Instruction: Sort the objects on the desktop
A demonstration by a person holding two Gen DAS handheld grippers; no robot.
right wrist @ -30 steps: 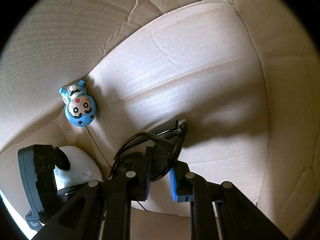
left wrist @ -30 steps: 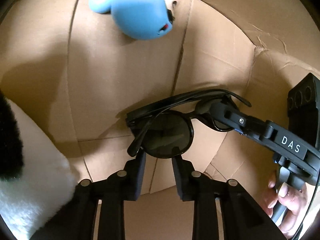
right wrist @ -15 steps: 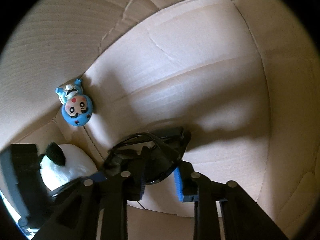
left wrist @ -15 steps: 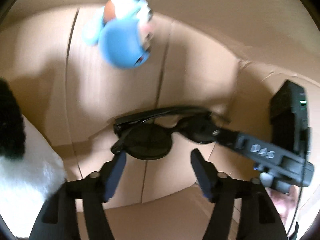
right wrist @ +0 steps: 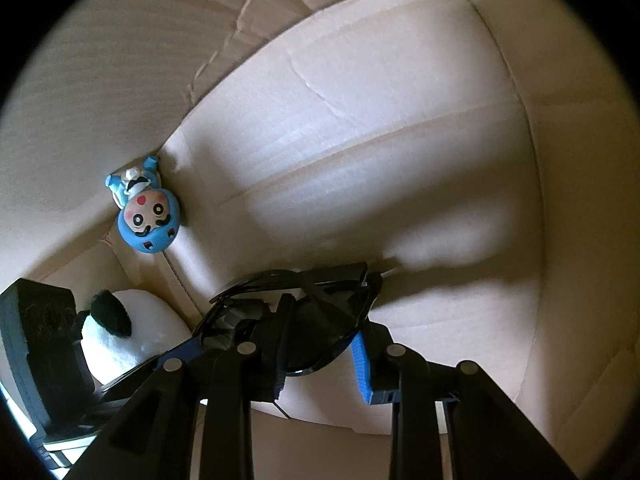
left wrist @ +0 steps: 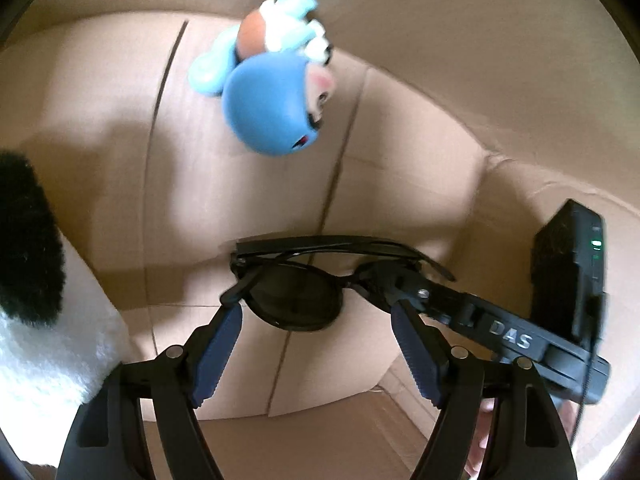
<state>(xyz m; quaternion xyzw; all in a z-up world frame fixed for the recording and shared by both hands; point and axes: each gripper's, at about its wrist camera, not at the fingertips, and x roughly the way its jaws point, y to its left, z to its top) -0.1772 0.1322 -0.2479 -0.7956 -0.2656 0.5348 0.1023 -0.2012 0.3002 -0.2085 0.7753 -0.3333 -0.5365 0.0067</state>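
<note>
The left gripper [left wrist: 316, 336] had its fingers spread wide, clear of the sunglasses [left wrist: 304, 292], while the right gripper [right wrist: 320, 364] clamped one lens. The sunglasses sat low inside the cardboard box [right wrist: 400, 128], a plush panda [left wrist: 52, 340] at nine o'clock, a blue figurine [left wrist: 272, 108] farther off at twelve

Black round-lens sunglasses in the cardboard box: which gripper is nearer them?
Right. The right gripper pinches one lens of the sunglasses; the left gripper is open just short of them.
</note>
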